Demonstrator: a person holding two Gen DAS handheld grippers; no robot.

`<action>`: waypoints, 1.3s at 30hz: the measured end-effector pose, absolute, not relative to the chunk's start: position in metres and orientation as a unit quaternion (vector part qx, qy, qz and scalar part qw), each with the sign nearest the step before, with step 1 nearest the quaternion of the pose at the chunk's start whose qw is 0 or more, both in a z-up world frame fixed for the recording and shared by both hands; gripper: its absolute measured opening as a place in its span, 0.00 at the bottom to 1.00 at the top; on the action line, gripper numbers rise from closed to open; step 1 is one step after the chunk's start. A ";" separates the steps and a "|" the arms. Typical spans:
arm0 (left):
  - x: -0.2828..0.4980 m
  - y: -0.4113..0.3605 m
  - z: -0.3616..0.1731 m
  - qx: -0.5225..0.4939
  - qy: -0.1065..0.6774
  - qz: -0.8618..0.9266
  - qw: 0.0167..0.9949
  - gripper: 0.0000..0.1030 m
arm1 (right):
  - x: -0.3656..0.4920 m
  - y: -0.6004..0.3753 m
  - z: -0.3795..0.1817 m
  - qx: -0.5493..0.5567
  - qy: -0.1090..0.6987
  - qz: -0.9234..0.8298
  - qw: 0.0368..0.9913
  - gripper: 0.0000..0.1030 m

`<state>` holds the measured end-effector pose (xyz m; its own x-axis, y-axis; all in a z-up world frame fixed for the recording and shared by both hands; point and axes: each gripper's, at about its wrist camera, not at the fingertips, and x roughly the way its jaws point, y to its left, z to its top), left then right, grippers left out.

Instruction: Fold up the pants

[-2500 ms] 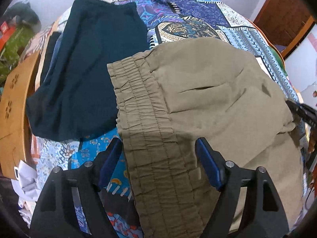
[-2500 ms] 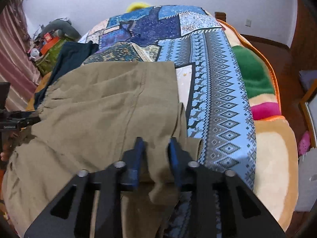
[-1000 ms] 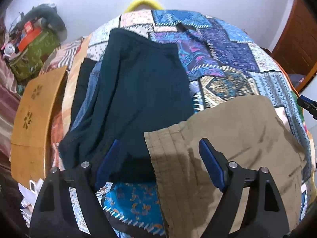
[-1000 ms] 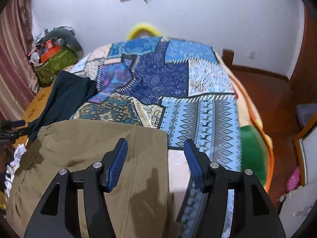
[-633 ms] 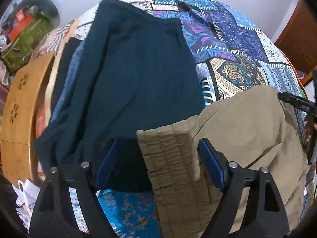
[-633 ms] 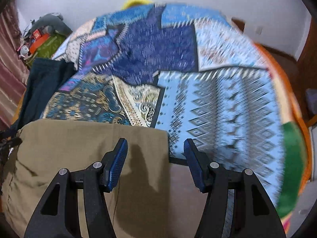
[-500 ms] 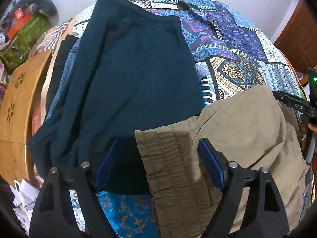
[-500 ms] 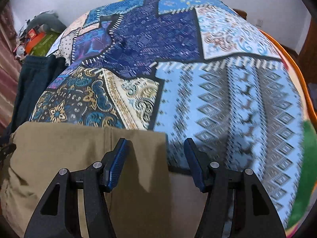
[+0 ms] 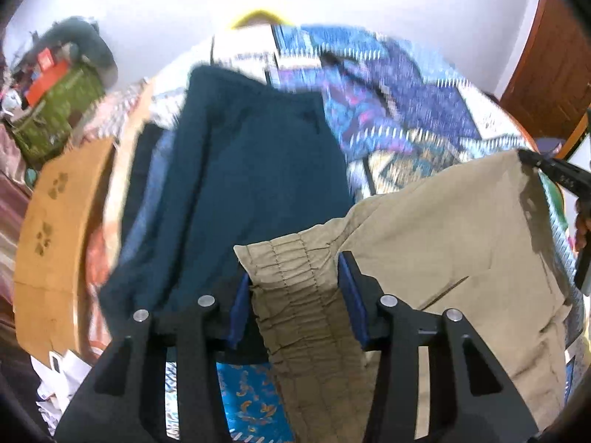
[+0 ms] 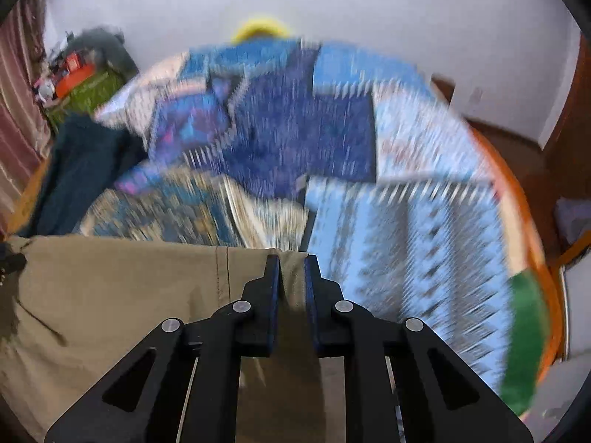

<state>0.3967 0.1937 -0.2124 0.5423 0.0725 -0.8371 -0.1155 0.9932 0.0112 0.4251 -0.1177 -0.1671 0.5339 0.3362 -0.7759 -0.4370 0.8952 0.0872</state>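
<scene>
Pants (image 9: 443, 243), khaki, spread on the patchwork bedspread (image 9: 399, 99), with one end caught in each of your grippers. Your left gripper (image 9: 293, 288) has the gathered elastic waistband running straight up between its blue pads (image 9: 354, 302); the jaws have just been closing and both pads sit against the bunched band, so it reads as clamped on the pants at a middling width. Beyond the tips of those jaws the waistband corner stands up free. To the left of the jaws and ahead of them lies a dark teal garment (image 9: 236, 192), flat on the bed, passing under the waistband corner. Further left of the jaws is a tan wooden board (image 9: 55, 221) with paw marks. To the right of the jaws the khaki cloth stretches away toward a black tool tip (image 9: 554, 173) at its far corner; whether it grips there you cannot tell from this view.

Your right gripper (image 10: 291, 277) has just been closing too, and its jaws stand nearly together, pinching the top edge of the pants close to the corner. Left of these jaws the khaki panel lies smooth with a vertical seam just beside them. Ahead and right of the jaws the bedspread is motion-blurred. An orange blanket edge (image 10: 517, 199) rims the bed far right of the jaws.
</scene>
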 end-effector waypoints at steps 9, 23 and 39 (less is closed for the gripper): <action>0.372 0.188 -0.152 -0.003 0.432 0.067 0.899 0.15 | 0.391 -0.126 -0.053 -0.047 0.319 0.232 0.918 0.10; 0.359 0.174 -0.169 -0.030 0.483 0.033 0.875 0.55 | 0.348 -0.145 -0.074 -0.051 0.338 0.230 0.911 0.10; 0.500 0.187 -0.254 -0.097 0.549 0.027 0.830 0.77 | 0.427 -0.174 -0.183 -0.024 0.442 0.180 0.878 0.11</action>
<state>0.5005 0.1870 -0.2544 0.3954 -0.0606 -0.9165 -0.1516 0.9798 -0.1302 0.4270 -0.1743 -0.1830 0.5436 0.2953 -0.7857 -0.3384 0.9337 0.1168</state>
